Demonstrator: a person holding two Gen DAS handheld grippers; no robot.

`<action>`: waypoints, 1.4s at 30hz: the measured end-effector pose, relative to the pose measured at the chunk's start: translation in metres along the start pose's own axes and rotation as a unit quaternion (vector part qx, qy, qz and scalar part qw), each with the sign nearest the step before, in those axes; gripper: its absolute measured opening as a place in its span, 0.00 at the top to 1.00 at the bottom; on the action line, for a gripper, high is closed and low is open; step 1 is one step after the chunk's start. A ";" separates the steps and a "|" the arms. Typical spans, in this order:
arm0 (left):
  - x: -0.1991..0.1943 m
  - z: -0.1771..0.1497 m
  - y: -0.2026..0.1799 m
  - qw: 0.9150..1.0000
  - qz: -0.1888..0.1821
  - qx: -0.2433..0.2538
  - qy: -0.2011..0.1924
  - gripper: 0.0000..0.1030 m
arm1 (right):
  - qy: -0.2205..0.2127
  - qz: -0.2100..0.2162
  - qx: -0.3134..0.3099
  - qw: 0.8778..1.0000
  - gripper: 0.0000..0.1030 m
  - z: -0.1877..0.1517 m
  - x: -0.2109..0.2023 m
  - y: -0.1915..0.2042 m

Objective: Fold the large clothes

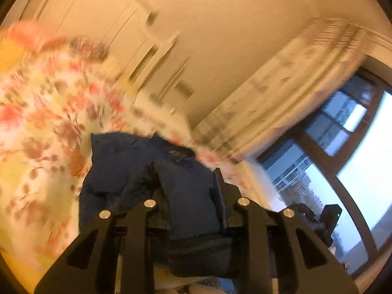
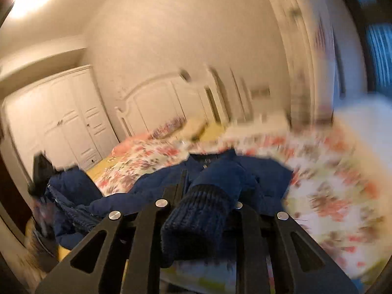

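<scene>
A large navy blue padded jacket [image 1: 127,166] lies on a bed with a floral cover [image 1: 36,112]. My left gripper [image 1: 189,178] is shut on a sleeve of the jacket, with its ribbed cuff [image 1: 201,254] hanging between the fingers. In the right wrist view the jacket [image 2: 152,191] spreads across the bed [image 2: 330,191]. My right gripper [image 2: 210,186] is shut on the other sleeve, whose ribbed knit cuff [image 2: 193,223] bulges toward the camera. Both views are blurred by motion.
A white headboard [image 2: 156,103] and white wardrobe [image 2: 56,120] stand behind the bed. A window with a dark frame [image 1: 343,161] and a curtain [image 1: 281,98] are to the right. The other gripper [image 2: 41,171] shows at the left.
</scene>
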State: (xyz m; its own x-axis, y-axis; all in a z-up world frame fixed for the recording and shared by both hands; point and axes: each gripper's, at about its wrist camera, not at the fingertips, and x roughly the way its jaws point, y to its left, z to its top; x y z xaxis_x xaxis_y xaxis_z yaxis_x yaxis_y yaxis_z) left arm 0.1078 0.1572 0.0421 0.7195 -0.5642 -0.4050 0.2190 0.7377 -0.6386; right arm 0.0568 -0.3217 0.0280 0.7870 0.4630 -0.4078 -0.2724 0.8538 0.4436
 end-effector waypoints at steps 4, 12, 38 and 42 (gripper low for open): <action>0.095 0.042 0.036 0.996 0.066 -0.030 0.048 0.70 | 0.076 -0.022 0.108 0.991 0.81 0.030 0.105 -0.065; 0.208 0.082 0.138 0.969 0.052 -0.168 0.173 0.36 | 0.144 0.067 0.316 0.935 0.39 0.022 0.197 -0.175; 0.270 0.070 0.095 0.937 0.249 0.161 0.186 0.47 | 0.178 -0.138 -0.010 0.974 0.41 0.034 0.246 -0.139; 0.273 0.062 0.078 0.926 0.280 0.193 0.165 0.83 | 0.145 -0.150 -0.035 0.977 0.73 0.035 0.234 -0.125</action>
State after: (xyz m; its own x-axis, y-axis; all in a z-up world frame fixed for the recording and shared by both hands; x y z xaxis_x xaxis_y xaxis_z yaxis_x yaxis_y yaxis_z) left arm 0.3620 0.0833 -0.0776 0.5646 -0.0895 -0.8205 0.1375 0.9904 -0.0134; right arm 0.2942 -0.3278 -0.0952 0.6498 0.2286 -0.7249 -0.0986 0.9710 0.2179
